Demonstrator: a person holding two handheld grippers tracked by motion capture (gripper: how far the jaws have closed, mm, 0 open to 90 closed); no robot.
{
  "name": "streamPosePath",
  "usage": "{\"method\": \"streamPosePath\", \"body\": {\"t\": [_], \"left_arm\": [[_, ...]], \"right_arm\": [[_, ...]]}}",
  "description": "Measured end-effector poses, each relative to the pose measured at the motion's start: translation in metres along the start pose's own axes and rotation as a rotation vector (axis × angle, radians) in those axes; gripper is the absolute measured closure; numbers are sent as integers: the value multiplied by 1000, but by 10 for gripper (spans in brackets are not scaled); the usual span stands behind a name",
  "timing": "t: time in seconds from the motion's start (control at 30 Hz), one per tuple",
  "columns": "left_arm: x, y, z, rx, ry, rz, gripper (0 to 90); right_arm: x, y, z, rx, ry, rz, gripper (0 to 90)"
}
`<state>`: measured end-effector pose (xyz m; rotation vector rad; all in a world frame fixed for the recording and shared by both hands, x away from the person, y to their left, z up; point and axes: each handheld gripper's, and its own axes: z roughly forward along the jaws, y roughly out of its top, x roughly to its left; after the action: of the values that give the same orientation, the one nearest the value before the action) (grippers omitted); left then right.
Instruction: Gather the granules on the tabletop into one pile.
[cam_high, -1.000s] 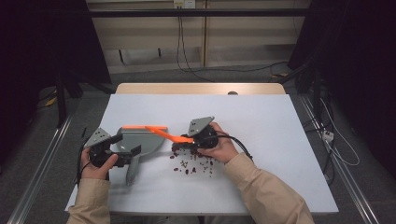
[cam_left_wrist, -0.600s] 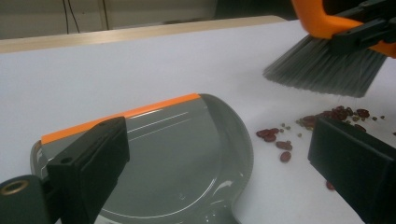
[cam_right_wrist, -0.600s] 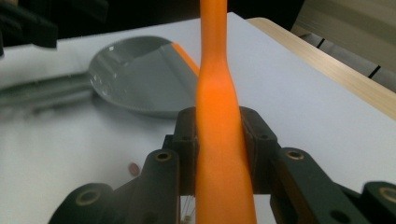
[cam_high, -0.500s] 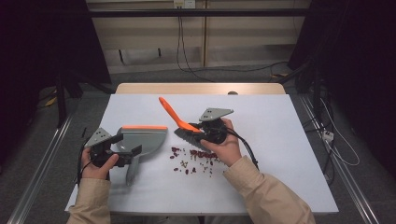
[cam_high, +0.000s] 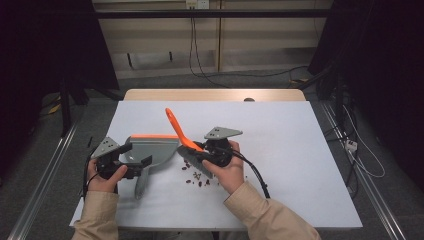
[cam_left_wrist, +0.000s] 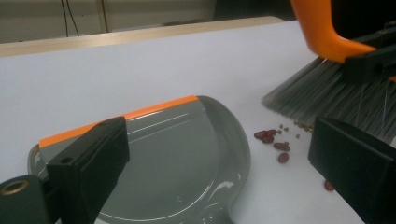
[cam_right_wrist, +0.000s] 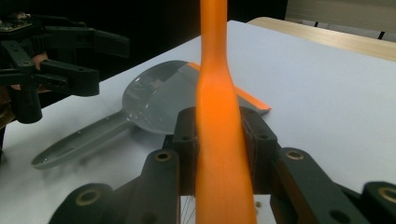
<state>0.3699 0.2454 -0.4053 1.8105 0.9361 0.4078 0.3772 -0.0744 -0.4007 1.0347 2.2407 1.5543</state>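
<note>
The right gripper (cam_high: 200, 152) pinches the light, stiff brush (cam_right_wrist: 219, 140) at its handle base, the best hold; the left gripper (cam_left_wrist: 224, 163) stands spread over the dustpan (cam_left_wrist: 187, 158).

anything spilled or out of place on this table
Yes. Dark red beans and smaller seeds lie loose on the white table, between the grey dustpan and the brush clamped in the right gripper. None are in the pan; the left gripper stands open over it.
</note>
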Motion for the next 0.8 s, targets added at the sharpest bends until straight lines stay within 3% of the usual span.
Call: {"method": "streamPosePath", "body": {"t": [0.23, 0.57, 0.67, 0.8], "left_arm": [[1, 0, -1, -7, 0, -4, 52], [1, 1, -2, -9, 5, -3, 52], [1, 1, -2, -7, 4, 0, 52], [1, 1, -2, -7, 4, -2, 52]], "right_arm": [[15, -11, 15, 28, 11, 5, 709], [31, -27, 24, 78, 66, 32, 709], [30, -28, 29, 96, 19, 22, 709], [15, -28, 28, 119, -16, 77, 709]]}}
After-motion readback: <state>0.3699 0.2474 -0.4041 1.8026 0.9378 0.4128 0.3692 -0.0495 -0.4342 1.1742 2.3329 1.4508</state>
